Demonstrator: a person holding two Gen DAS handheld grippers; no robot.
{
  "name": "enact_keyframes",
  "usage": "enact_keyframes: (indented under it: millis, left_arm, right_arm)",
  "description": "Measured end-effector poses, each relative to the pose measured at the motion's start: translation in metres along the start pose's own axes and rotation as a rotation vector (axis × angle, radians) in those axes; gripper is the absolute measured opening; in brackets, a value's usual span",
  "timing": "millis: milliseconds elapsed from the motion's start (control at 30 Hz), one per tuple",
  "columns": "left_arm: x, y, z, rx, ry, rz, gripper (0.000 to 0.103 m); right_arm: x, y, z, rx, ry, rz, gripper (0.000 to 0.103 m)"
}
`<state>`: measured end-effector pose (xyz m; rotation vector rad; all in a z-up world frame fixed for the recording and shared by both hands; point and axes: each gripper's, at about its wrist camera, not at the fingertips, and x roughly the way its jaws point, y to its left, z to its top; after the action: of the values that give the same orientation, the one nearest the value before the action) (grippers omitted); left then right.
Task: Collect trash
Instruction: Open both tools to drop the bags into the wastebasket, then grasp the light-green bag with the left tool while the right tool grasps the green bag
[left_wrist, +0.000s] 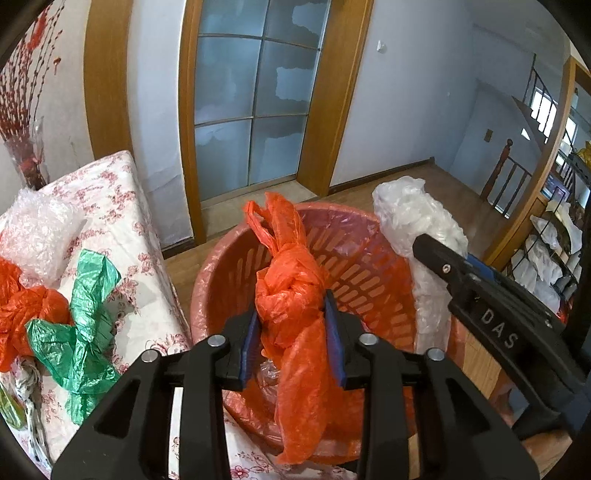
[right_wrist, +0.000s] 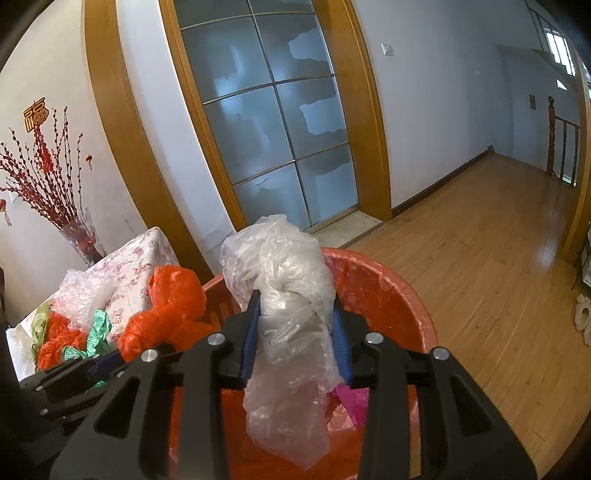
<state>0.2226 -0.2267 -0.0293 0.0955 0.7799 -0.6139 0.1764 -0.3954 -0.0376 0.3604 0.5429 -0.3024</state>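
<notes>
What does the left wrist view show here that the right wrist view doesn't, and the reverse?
Only the left wrist view shows the basket's slotted wall and the shelving rack at far right. Only the right wrist view shows the pink bag inside the basket and the gold wall ornament. Both show the left tongs shut on the orange bag, the right tongs shut on the clear bag, and the green bag on the table.

Crinkly orange plastic bag (left_wrist: 295, 295), glossy slotted plastic basket (left_wrist: 369, 280), polished wood floor (right_wrist: 480, 258)
</notes>
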Motion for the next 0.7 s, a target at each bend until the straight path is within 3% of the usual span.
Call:
enact_keyframes:
  millis: [167,467,700]
  left_arm:
    - [0.001,0.004,-0.003,-0.013,0.015,0.012,0.049]
    - [-0.019,0.025,-0.007,-0.057,-0.009,0.071,0.055]
    - [-0.045,0.048,-0.009,-0.084,-0.046,0.113,0.056]
  right_arm:
    - [0.001,-0.004,-0.002,0.015,0.011,0.010,0.045]
    - [-0.005,0.002,-0.006,-0.011,-0.003,-0.016,0.063]
    - [-0.013,0.009,-0.010,-0.026,-0.001,-0.009,0.063]
